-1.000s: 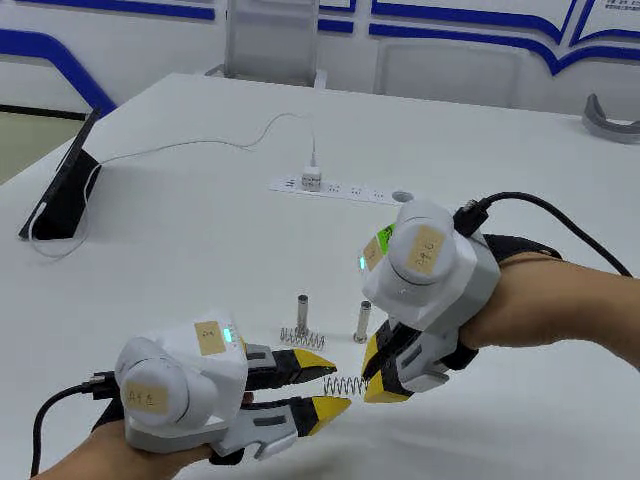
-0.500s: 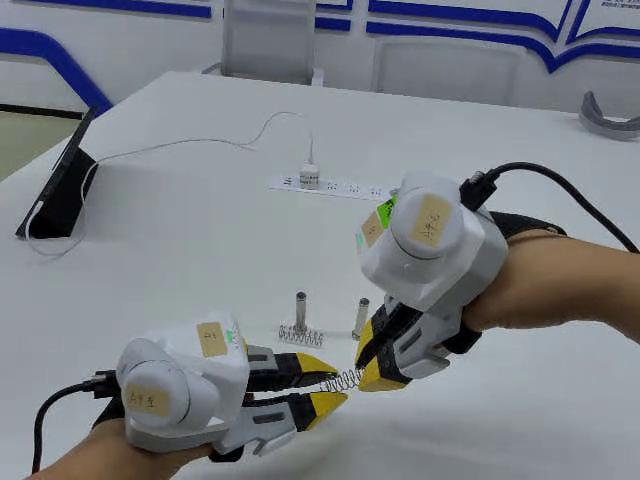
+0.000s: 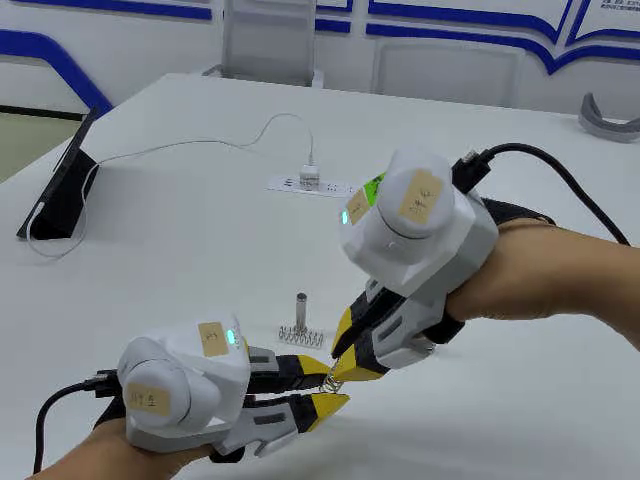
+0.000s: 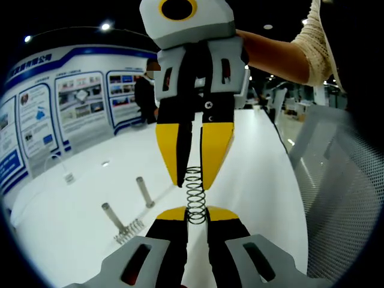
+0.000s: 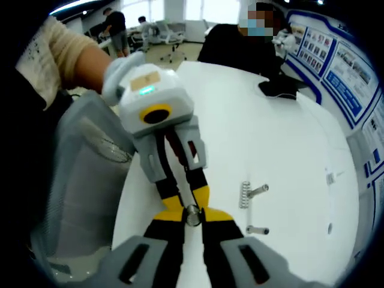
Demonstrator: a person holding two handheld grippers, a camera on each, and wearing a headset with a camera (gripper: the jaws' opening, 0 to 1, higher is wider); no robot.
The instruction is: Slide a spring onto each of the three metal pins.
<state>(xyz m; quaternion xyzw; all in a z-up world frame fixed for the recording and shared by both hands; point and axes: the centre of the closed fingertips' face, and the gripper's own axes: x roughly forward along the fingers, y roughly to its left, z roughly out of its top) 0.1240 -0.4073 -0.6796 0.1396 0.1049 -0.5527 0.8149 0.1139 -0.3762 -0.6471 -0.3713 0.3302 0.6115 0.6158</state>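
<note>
**Spring gripped by both tools at once, pins bare**

Head view: the left tool (image 3: 333,388) sits low at the front. The right tool (image 3: 342,362) angles down from upper right, tips almost nose to nose w/ it. Btwn the yellow tips a short bit of coil shows: the held spring (image 3: 328,381), just above the worktop (image 3: 200,250). Behind it the near pin (image 3: 301,310) stands upright & bare, w/ a loose spring (image 3: 299,337) lying at its foot. The right tool's body hides whatever stands right of that pin.

Left gripper view: clearest one. The left tool (image 4: 193,215) is clenched on the lower end of the held spring (image 4: 193,198), and the right tool (image 4: 193,180) pinches the upper end, coil straight btwn them. Off to the left the near pin (image 4: 112,216) and the far pin (image 4: 144,192) are both upright, nothing on them. The loose spring (image 4: 129,231) lies by the near pin's base.

Right gripper view: the held spring (image 5: 192,215) is seen end-on as a small ring, w/ the right tool (image 5: 193,219) closed on it and the left tool (image 5: 187,205) facing it. The pins lie sideways in the picture because the view is rolled.

Judgement: 1st of 3 springs, prob a handover or re-grip. Next move likely needs one tool to let go, the other to keep an end, line the bore up over a pin top, then lower.

Unclear: I count 2 pins, task says 3. Can't tell how firm either grip is
</note>
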